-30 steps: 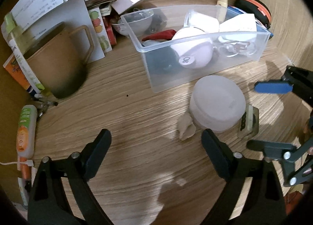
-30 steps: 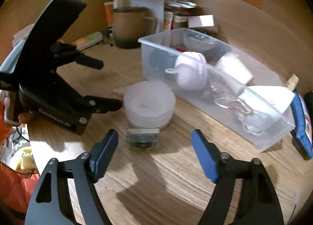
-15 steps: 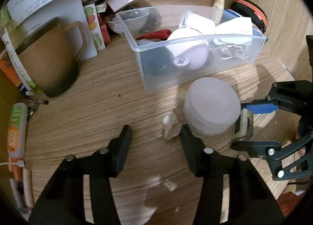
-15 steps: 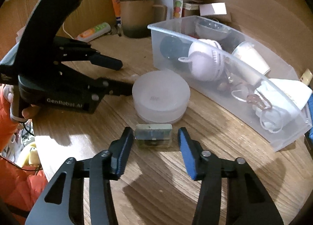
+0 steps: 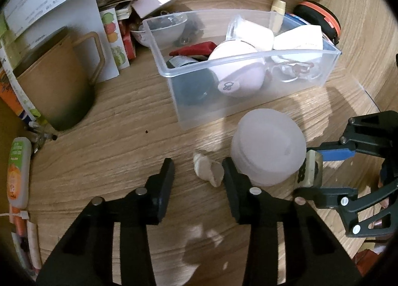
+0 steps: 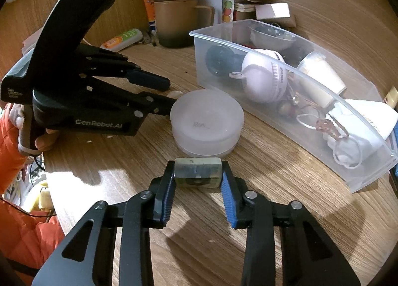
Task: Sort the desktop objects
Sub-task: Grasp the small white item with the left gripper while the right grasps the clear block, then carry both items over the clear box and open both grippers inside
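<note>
A wooden desk (image 6: 286, 224) holds a long clear plastic bin (image 6: 323, 122) crammed with small items. Just in front sits a round frosted plastic tub (image 6: 206, 122). The right gripper (image 6: 197, 174) is clamped on a small grey-green rectangular block (image 6: 197, 171) close in front of the tub. The left gripper (image 5: 197, 171) is closing around a small crumpled cream scrap (image 5: 207, 170); only one finger seems to touch it, so no grip yet. Risks: the soft scrap could be pushed aside rather than pinched, and lifting the block may nudge the tub.
</note>
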A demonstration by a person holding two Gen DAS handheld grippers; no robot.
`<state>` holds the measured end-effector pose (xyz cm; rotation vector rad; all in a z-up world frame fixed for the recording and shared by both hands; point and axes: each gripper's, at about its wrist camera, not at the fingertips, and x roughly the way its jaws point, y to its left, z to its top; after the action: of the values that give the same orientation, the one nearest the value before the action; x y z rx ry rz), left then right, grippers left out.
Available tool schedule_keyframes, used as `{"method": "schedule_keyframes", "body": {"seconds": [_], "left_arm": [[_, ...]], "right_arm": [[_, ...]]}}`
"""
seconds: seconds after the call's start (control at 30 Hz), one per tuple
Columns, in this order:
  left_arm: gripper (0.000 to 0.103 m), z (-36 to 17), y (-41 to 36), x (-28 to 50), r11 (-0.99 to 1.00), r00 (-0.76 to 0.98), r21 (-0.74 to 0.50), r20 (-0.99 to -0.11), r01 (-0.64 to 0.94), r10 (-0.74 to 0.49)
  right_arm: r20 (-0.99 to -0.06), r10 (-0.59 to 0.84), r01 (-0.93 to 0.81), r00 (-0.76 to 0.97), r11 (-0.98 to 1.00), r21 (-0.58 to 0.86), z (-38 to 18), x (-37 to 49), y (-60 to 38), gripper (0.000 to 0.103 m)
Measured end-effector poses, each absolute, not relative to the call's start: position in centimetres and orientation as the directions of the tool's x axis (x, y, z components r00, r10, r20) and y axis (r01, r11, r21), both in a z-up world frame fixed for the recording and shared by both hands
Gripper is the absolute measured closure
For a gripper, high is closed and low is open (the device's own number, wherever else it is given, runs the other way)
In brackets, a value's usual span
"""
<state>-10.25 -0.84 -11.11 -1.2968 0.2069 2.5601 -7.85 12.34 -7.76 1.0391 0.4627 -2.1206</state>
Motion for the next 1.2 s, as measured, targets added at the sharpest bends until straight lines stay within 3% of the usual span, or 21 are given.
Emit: {"method": "schedule_keyframes", "body": {"seconds": [0.5,1.2], "left_arm": [[0.078,-11.2,-0.5,-10.3,-0.957,-0.58,0.018,-0.799,-0.288,0.16],[0.079,-8.6,-0.8,-9.2,-0.974,-0.663,0.074,-0.744,-0.215,0.09]], "right_arm": [[-0.787,-0.407,0.685,-0.464,-0.728,-0.028,-7.6,-8.1,13.5,0.072],[-0.713,-0.33,0.599,-0.618,-0.785,-0.157,-3.6,-8.9,15.3,0.072]]}}
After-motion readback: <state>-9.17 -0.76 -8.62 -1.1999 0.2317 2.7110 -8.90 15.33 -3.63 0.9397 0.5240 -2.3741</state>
